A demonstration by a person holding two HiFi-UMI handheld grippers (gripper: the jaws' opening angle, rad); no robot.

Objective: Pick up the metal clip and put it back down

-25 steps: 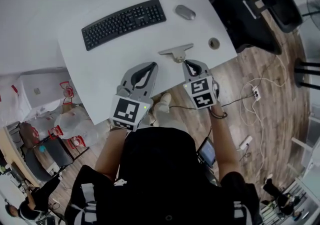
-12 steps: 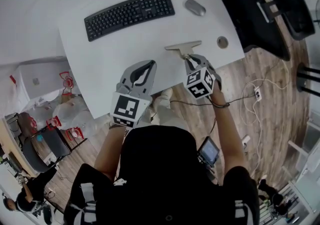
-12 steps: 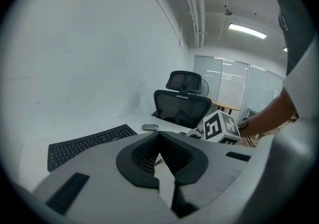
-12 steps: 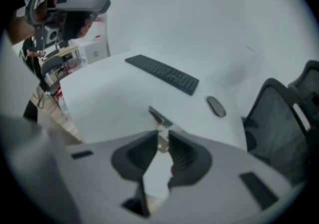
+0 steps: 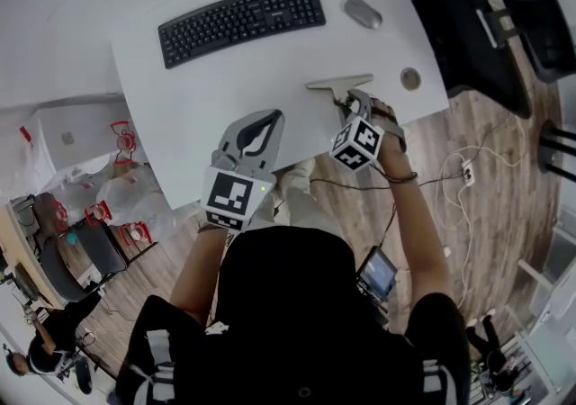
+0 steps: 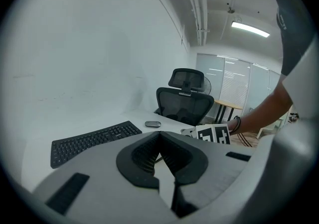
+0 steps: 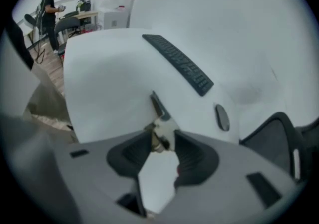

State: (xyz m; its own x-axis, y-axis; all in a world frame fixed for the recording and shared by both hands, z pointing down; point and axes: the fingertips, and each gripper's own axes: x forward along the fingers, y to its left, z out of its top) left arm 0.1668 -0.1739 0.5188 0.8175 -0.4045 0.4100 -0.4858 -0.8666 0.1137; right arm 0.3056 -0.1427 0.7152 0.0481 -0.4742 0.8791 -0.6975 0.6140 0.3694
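Silver and shiny, the metal clip [image 5: 335, 84] lies on the white desk [image 5: 198, 106]. It is close to the front edge, near the right corner, and well away from the keyboard [image 5: 241, 22] and the mouse [image 5: 362, 12] at the back edge. Our right gripper [image 5: 353, 103] points down at it. Its fingers have just been opening, and now they are wide apart. The small end of the clip sits between them, but they do not squeeze it. We think the clip is back down on the desk and we are letting it go. To do this well, we should keep the fingers wide and lift the gripper straight up. We should not twist or slide it sideways, or a finger may catch the clip. The front edge is near, so one bump could knock the clip off the desk. Our left gripper [image 5: 268, 117] hangs over the front edge, well to the left of the clip. Its fingers are pressed together with nothing in them, and it is best kept out of the way.
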